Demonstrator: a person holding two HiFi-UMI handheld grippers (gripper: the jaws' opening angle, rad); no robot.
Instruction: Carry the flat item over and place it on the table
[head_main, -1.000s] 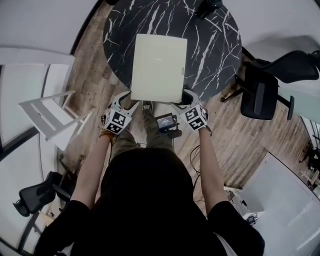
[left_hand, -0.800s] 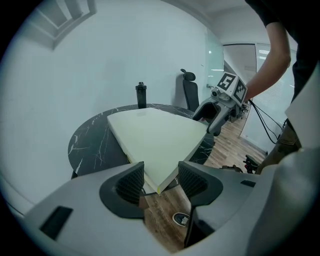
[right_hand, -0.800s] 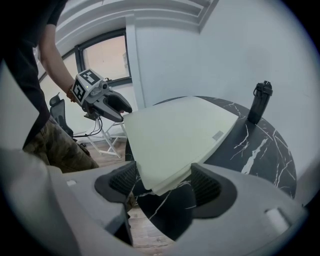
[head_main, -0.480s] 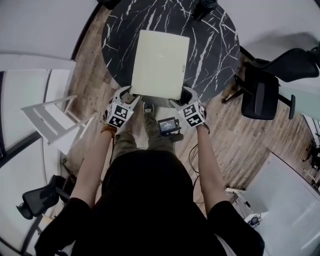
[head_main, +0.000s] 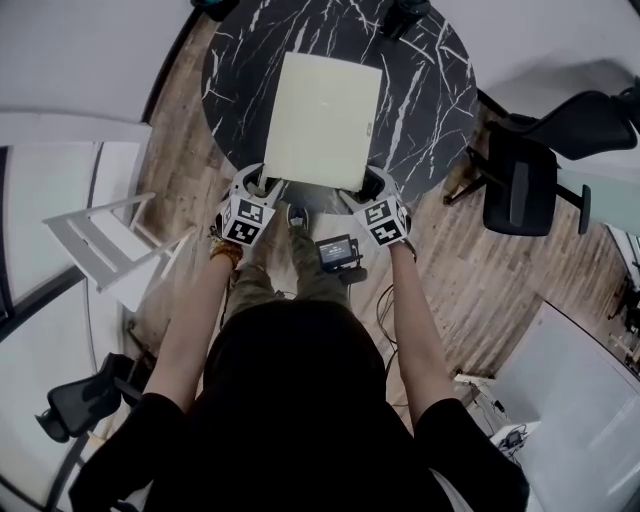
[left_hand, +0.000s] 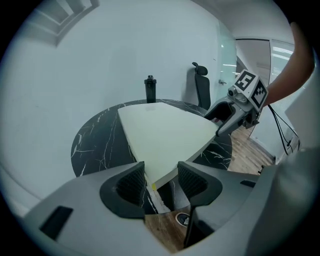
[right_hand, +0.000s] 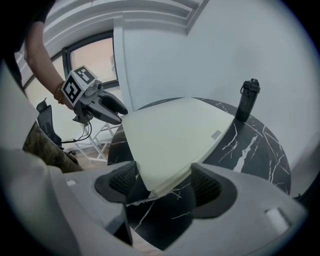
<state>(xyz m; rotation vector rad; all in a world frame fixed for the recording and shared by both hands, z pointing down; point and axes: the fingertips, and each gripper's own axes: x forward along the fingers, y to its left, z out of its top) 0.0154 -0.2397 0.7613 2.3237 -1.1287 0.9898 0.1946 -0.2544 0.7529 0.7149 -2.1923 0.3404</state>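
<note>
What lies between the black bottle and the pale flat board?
Only a bare strip of the black marble round table separates the black bottle from the pale cream flat board; the right gripper view shows it.

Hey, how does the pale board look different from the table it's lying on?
The board is plain pale cream, while the table is black with white veins. The board is rectangular and the table is round. The board is smaller, covering only part of the table's top, with its near edge close to the table's rim. Both are flat and lie level.
</note>
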